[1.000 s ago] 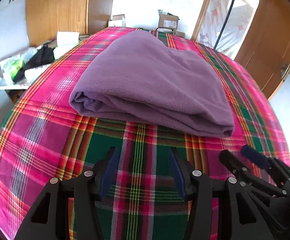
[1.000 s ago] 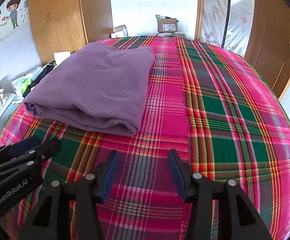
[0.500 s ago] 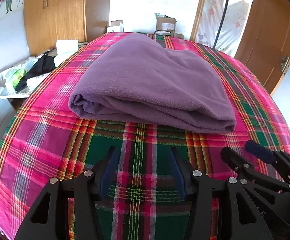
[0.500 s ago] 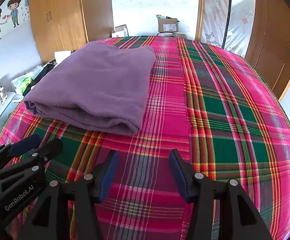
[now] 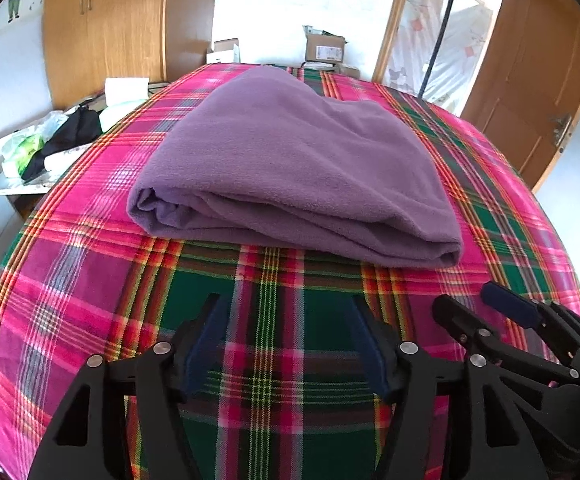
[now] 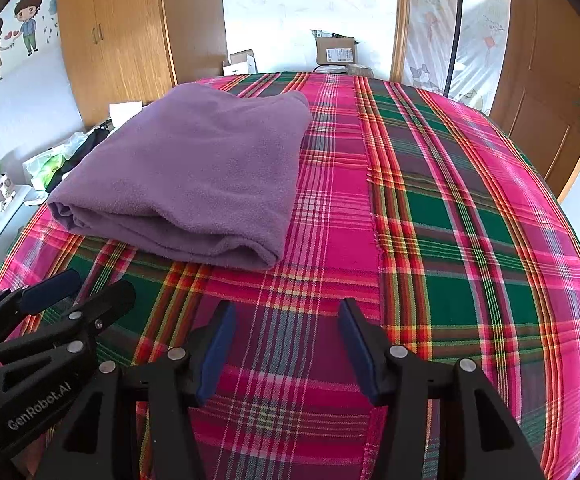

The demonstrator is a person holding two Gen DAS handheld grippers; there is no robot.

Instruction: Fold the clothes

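A folded purple fleece garment (image 5: 298,176) lies flat on a bed covered by a pink, green and red plaid blanket (image 5: 266,312), its rounded folded edge facing the viewer and its layered ends showing at the left corner. From the left wrist view, the left gripper (image 5: 286,344) hovers low over bare plaid just short of that folded edge, well clear of the fleece; its jaws have just been opening and now stand wide apart with nothing between them, only blanket visible through the gap. The right gripper (image 6: 284,344) hangs beside it (each one shows at the edge of the other's view), also spread wide and empty, over the plaid to the right of the garment and not touching it. Past the bed stand wooden wardrobe doors (image 6: 118,44), a cardboard box (image 6: 336,52) on the floor, and a wooden door (image 5: 530,92) at the right. A cluttered side table (image 5: 42,148) with bags sits left of the bed.
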